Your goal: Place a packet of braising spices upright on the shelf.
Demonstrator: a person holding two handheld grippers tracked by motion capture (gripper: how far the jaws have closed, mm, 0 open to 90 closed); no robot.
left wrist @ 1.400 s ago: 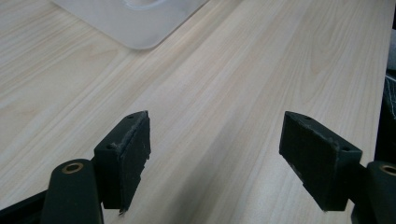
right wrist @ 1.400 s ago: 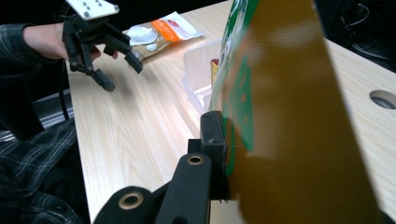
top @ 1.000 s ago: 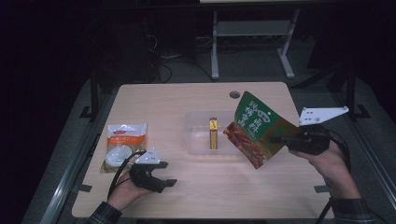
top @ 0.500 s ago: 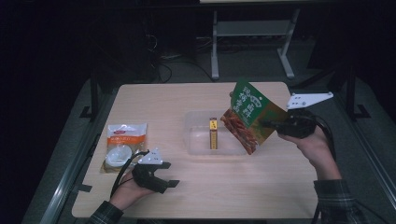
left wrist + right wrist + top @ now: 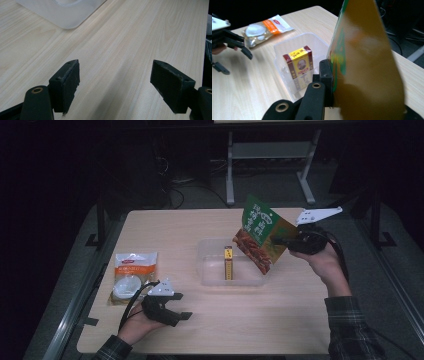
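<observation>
A: What takes up the most room?

B: The light wooden table [image 5: 200,227]. Near its middle sits a clear plastic bin [image 5: 212,250] with a narrow yellow and red box [image 5: 228,263] standing on end inside. The right gripper view shows that box [image 5: 299,65] face-on, with a portrait printed on its yellow panel.

A: And the snack bag?

B: The green and orange snack pouch [image 5: 260,234] hangs tilted in the air over the bin's right end, clear of the table. It has a green top with white lettering and a picture of brown food below. The right gripper [image 5: 280,241] has it by the edge, its 2 jaws clamped fully together on the foil. In the right gripper view the pouch [image 5: 364,62] rises right beside the black jaw.

A: What about the other side?

B: The left gripper [image 5: 182,306] rests low at the table's near left part, held in the person's hand. Its 2 jaws stand wide apart with bare wood between them and grip nothing. The left gripper view shows a corner of the bin [image 5: 67,12] well ahead.

A: Anything smaller?

B: A clear packet with an orange label [image 5: 131,275] lies flat near the left edge, just beyond the left gripper, with something round and white inside.
</observation>
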